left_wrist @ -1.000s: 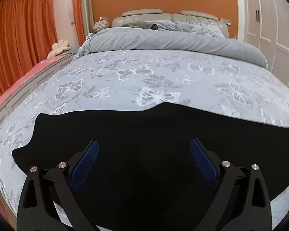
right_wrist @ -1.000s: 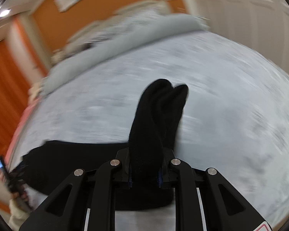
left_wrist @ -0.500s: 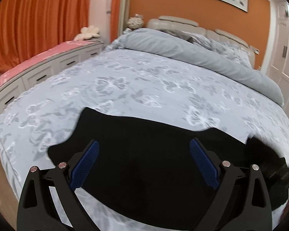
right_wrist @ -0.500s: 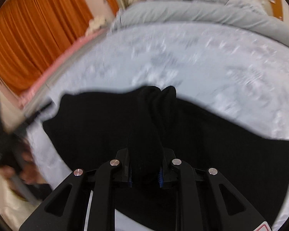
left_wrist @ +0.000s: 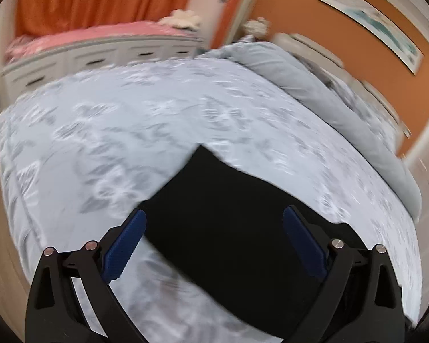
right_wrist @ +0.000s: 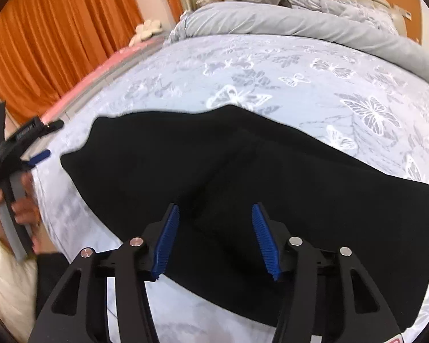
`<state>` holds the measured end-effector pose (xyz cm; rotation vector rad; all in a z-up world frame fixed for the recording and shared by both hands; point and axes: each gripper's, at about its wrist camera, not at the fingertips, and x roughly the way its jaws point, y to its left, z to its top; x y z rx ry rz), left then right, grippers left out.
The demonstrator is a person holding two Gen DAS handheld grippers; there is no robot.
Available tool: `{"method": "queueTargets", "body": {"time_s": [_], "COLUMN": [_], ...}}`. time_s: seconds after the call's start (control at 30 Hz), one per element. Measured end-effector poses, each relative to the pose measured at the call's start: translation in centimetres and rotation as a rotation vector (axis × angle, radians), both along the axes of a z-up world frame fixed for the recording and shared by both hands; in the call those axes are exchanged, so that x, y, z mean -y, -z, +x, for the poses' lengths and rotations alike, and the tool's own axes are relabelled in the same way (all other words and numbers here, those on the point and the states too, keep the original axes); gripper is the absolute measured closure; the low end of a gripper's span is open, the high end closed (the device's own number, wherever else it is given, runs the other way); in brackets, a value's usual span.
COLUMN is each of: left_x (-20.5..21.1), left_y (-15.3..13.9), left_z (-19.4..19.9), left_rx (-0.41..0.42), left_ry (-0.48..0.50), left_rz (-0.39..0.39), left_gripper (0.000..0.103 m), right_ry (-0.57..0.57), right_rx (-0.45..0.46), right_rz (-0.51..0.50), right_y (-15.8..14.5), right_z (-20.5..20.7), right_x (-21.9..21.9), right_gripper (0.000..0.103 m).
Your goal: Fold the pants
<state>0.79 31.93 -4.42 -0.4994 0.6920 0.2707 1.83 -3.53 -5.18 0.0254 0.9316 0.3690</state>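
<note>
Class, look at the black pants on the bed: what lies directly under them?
The black pants lie on the butterfly-print bedspread. Whatever else is beneath them is covered.

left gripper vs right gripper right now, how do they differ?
The left gripper stands wide open; the right gripper has a narrower gap and its jaws are opening. The left gripper hangs over the pants' end at the bed's corner; the right gripper sits over the folded middle. The left view is blurred, the right sharp. Both have blue pads, and neither holds fabric.
</note>
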Motion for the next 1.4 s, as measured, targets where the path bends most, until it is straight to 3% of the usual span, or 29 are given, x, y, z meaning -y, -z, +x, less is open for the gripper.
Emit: {"method": "queueTargets", "body": {"time_s": [0.1,0.2,0.27,0.3,0.33,0.47,0.53,0.6,0.67,0.77,0.83,0.87,0.9,0.93,1.03,1.07,1.13,1.17,1.3,1.4], "left_x": [-1.2,-0.6,-0.3,-0.2,-0.4,-2.2,-3.4,-4.4,-4.7,-5.0,-5.3,-5.4,-5.3,-5.2,-4.1,-3.4,-0.2,1.5,12.9,24.0], "left_y": [1.0,0.8,0.6,0.6,0.6,1.4,1.9,2.7,3.5,5.3,6.9,7.0,6.6,6.4,6.2,5.5,1.8,0.0,-7.9,-10.4], "left_z": [-0.2,-0.5,-0.6,-0.6,-0.7,-0.8,-1.3,-1.5,-1.1,0.3,1.3,1.3,1.4,1.4,2.5,2.5,2.2,2.0,0.8,-0.5], "left_rx": [-0.020,-0.018,-0.018,-0.017,-0.017,-0.038,-0.042,-0.058,-0.103,-0.174,-0.224,-0.222,-0.208,-0.198,-0.227,-0.217,-0.158,-0.124,0.019,0.047], "left_ry": [-0.008,-0.008,-0.005,-0.004,-0.008,-0.066,-0.116,-0.156,-0.168,-0.128,-0.105,-0.112,-0.126,-0.124,-0.116,-0.124,-0.112,-0.083,0.176,0.415], "left_rz": [-0.066,-0.025,0.003,0.004,-0.001,-0.069,-0.125,-0.161,-0.166,-0.239,-0.311,-0.307,-0.288,-0.279,-0.275,-0.246,-0.099,-0.046,0.067,0.156], "left_gripper": [0.008,0.008,0.008,0.008,0.008,0.008,0.008,0.008,0.008,0.008,0.009,0.010,0.022,0.054,0.085,0.089,0.090,0.090,0.089,0.081], "right_ry": [-0.033,-0.047,-0.050,-0.048,-0.043,-0.010,-0.034,-0.060,-0.063,-0.060,-0.005,0.025,0.052,0.098,0.253,0.315,0.510,0.561,0.620,0.611], "right_rx": [-0.004,0.018,0.047,0.052,0.056,0.072,0.077,-0.017,0.003,0.048,0.132,0.165,0.191,0.229,0.272,0.272,0.163,0.154,0.218,0.219], "right_rz": [-0.061,-0.113,-0.153,-0.165,-0.165,-0.107,-0.104,-0.124,-0.076,0.001,0.009,0.005,0.002,-0.002,0.070,0.130,0.191,0.234,0.307,0.332], "right_y": [1.4,2.5,3.1,3.3,3.3,1.0,0.7,2.9,2.9,0.6,-1.7,-2.5,-2.9,-3.5,-3.2,-2.5,-1.1,-1.0,-2.1,-2.5], "right_z": [0.2,0.7,1.0,1.4,1.6,1.9,1.7,2.8,2.7,1.3,-0.2,-0.9,-1.4,-2.2,-3.8,-4.3,-4.1,-4.1,-4.0,-3.8], "right_x": [-1.6,-3.2,-3.9,-4.1,-4.3,-4.5,-4.9,-5.1,-4.3,-1.9,1.4,2.9,4.1,6.2,12.3,14.3,18.1,19.5,22.1,22.8], "right_gripper": [0.049,0.042,0.043,0.056,0.090,0.091,0.087,0.080,0.079,0.060,0.040,0.037,0.032,0.031,0.029,0.029,0.028,0.028,0.028,0.028]}}
